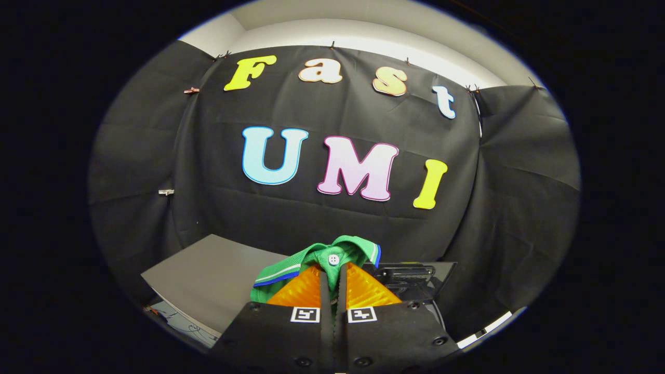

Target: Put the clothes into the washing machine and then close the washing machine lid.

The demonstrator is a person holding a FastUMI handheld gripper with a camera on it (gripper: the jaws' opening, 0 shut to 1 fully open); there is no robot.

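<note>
A green shirt (311,257) with a white-and-blue trimmed collar and a white button hangs from my gripper (333,270). Both fingers press together on the shirt's front placket, just below the button, and the cloth drapes over the fingertips and down to the left. The gripper is lifted high, well above the surfaces below. Behind and to the right of the fingers stands a dark glossy panel (415,275) with a handle-like bar, which may be the washing machine's raised lid. The machine's opening is hidden behind the gripper body.
A grey flat tabletop (208,275) lies below and to the left of the fingers, with cables under its near edge. The black cloth booth wall (332,218) rises close behind. A white strip (488,324) shows low on the right.
</note>
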